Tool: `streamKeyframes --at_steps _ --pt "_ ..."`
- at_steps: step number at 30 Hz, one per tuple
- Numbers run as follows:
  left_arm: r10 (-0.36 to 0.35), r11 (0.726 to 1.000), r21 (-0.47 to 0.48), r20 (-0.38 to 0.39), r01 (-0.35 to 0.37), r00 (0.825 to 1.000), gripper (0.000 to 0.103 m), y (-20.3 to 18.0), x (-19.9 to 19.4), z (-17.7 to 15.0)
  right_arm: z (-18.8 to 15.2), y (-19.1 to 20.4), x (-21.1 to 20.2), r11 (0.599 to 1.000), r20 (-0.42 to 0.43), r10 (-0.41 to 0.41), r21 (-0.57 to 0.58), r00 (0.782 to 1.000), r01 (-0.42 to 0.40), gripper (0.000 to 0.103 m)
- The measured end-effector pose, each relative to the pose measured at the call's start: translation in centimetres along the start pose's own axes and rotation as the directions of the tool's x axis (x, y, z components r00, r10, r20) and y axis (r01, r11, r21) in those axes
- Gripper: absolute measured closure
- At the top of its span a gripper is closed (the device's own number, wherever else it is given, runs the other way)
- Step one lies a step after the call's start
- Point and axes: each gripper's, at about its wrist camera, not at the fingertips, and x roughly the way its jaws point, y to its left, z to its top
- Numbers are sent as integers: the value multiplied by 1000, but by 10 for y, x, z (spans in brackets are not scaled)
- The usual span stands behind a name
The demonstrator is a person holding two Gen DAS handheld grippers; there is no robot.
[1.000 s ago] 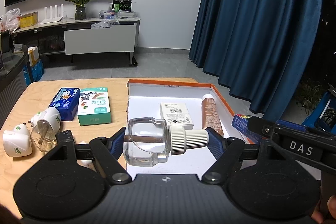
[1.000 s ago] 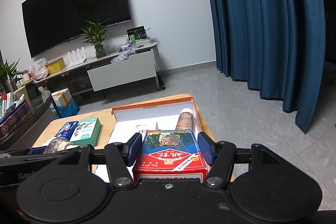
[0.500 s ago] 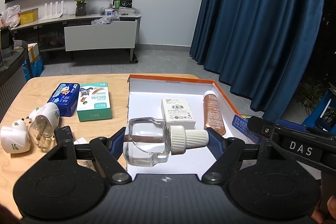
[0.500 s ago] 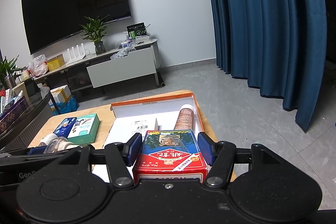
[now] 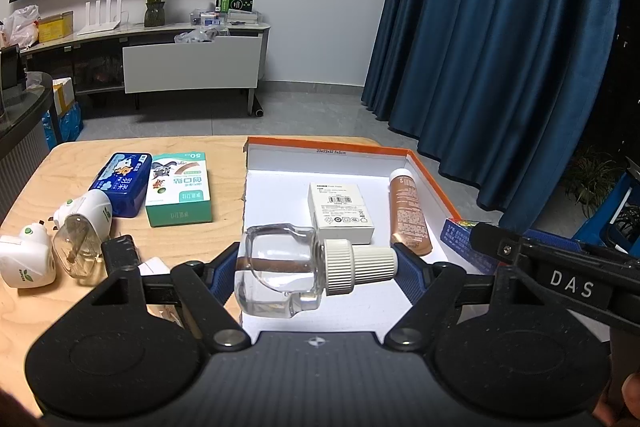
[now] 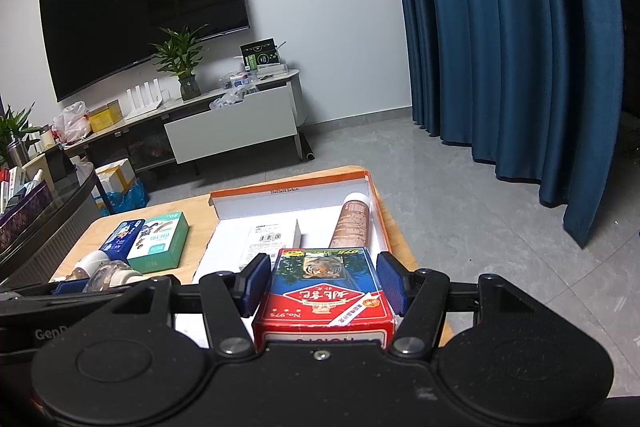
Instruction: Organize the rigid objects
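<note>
My left gripper [image 5: 316,269] is shut on a clear glass bottle [image 5: 280,269] with a white ribbed cap, held sideways above the near part of the orange-rimmed white box [image 5: 430,183]. My right gripper [image 6: 324,279] is shut on a red and blue card pack [image 6: 324,303] with a tiger picture, above the box's near right corner [image 6: 370,187]. Inside the box lie a small white carton [image 5: 340,211] and a brown bottle [image 5: 408,211]. The right gripper's arm marked DAS [image 5: 560,279] shows at the right of the left wrist view.
On the wooden table [image 5: 48,307] left of the box lie a blue tin [image 5: 122,183], a green box [image 5: 178,189], two white plug-in devices [image 5: 82,219] and a black item [image 5: 120,255]. Blue curtains and grey floor lie to the right.
Both views have crept slightly forward over the box. Both grips are unchanged.
</note>
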Motion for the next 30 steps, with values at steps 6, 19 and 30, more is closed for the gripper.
streamKeyframes --at_steps 6,19,30 --pt "-1 1000 -1 0 1 1000 24 0 0 0 0 0 0 1000 0 -1 1 1000 1 32" --pt "0 1000 -1 1 0 1000 24 0 0 0 -1 1 1 1000 -4 3 -1 1000 -3 32" --pt "-1 1000 -3 1 1 1000 24 1 0 0 -3 3 1 1000 -7 6 -3 1000 -6 32"
